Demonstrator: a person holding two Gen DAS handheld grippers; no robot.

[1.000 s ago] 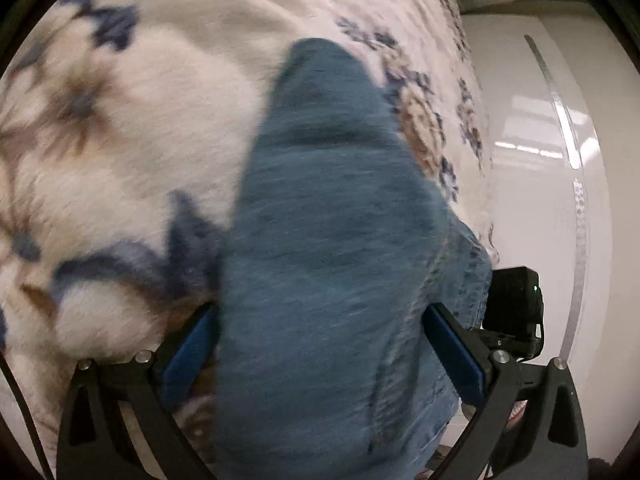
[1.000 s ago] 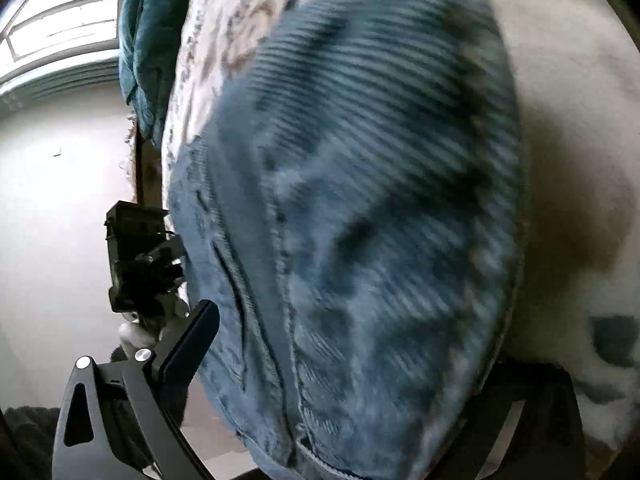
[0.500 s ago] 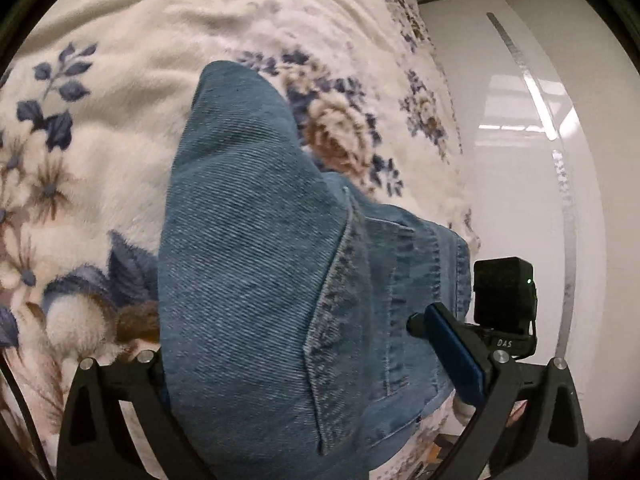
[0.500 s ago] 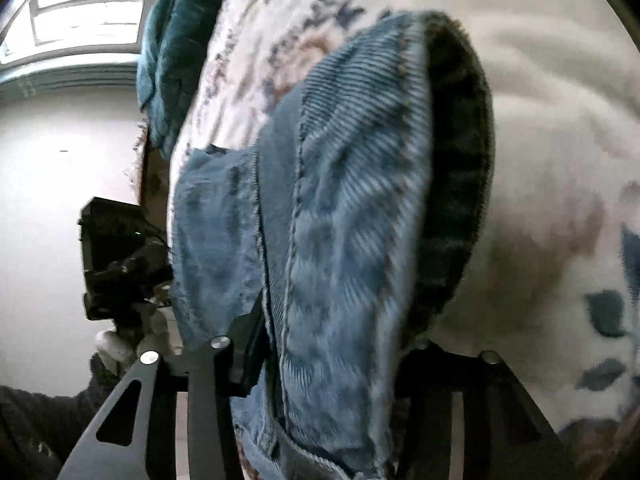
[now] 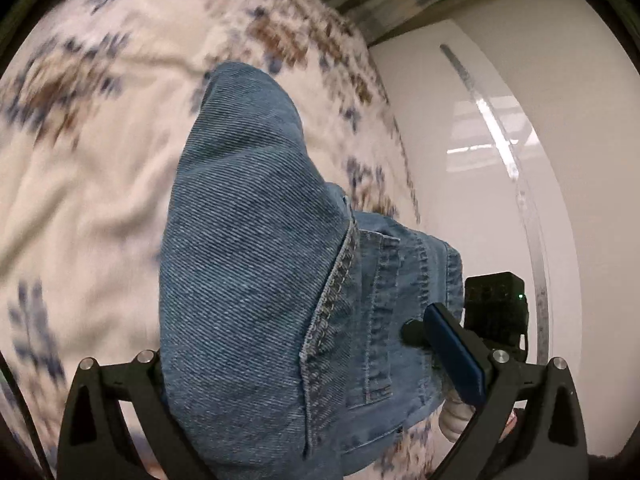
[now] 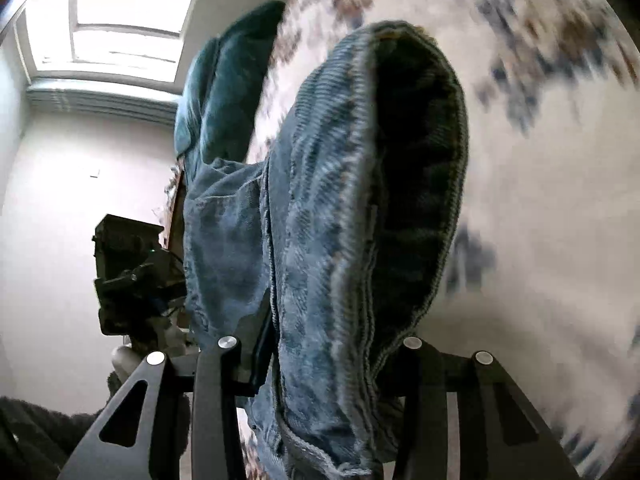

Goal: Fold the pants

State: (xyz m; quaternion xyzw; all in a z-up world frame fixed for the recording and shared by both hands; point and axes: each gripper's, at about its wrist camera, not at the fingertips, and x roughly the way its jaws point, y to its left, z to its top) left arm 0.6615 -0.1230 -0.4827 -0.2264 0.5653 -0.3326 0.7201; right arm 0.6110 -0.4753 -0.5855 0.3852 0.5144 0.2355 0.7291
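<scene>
The blue jeans [image 5: 248,264] hang up off the floral blanket [image 5: 88,184], their waistband and back pocket close to both cameras. My left gripper [image 5: 296,336] has its jaws wide apart. The denim fills the gap and covers the left finger, while the right finger's blue pad [image 5: 456,356] shows beside the waistband. In the right wrist view my right gripper [image 6: 332,340] is shut on a thick fold of the jeans [image 6: 328,216], and the fold bulges up between its narrow-set fingers. The trouser leg trails away over the bed.
A dark teal blanket [image 6: 216,92] lies at the bed's far end under a bright window [image 6: 120,20]. A glossy white panel [image 5: 500,168] stands along the bed's side. Each gripper's black camera box [image 5: 494,304] sits close by the other, with a person's finger [image 5: 452,420] under it.
The right jaws have closed from wide onto the denim. Both grippers have risen with the jeans, so more blanket shows. The denim has slid over the left gripper's left finger.
</scene>
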